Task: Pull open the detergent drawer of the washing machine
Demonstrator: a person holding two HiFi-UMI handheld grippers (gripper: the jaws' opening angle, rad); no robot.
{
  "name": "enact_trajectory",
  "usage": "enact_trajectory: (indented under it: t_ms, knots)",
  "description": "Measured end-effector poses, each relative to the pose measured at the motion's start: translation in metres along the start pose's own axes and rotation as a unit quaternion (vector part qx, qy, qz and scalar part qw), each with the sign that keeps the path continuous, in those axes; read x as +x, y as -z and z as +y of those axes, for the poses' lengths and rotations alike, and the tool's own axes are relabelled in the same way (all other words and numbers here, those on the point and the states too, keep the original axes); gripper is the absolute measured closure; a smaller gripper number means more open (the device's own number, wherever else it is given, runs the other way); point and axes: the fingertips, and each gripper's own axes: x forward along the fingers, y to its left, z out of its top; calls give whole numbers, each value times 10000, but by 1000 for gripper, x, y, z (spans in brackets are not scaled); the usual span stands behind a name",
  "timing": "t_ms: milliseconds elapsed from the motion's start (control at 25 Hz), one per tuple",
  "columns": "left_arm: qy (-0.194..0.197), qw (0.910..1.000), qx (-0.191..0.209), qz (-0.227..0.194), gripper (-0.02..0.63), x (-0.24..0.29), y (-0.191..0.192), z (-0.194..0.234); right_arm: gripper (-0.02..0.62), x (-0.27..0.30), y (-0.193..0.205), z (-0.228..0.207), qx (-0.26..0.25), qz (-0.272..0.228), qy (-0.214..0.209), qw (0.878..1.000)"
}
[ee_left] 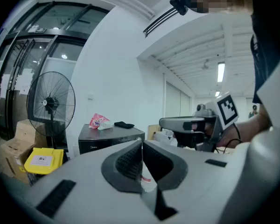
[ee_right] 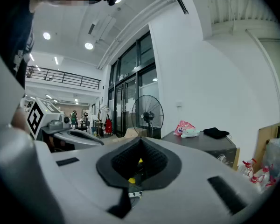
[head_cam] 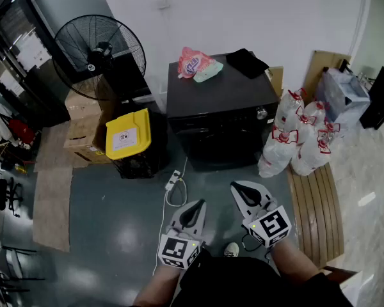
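The left tool (head_cam: 197, 204) and right tool (head_cam: 242, 187) are held clenched, empty. At twelve o'clock on the washing machine (head_cam: 221, 101), the drawer, barely discernible, is judged rigid and smooth-sliding, best hooked by its front lip.

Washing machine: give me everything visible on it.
The washing machine is a dark, glossy box standing upright on the grey floor. A silvery knob sits at the top of its front, toward the picture's right. The front looks flush, with nothing pulled out; the drawer itself is too dark to make out. On its flat top lie a pink packet, a pale green packet and a black cloth. White bags crowd its side; contact is unclear.
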Motion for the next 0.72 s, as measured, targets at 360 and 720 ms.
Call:
enact_trajectory:
  t_ms: [360, 720]
  knots:
    - [-21, 10000, -61, -9, 597, 2, 3, 15, 591, 13, 3, 0, 123, -11, 12, 9999]
    - [60, 9997, -204, -119, 422, 5, 4, 33, 469, 28, 9, -3, 320, -50, 171, 9993]
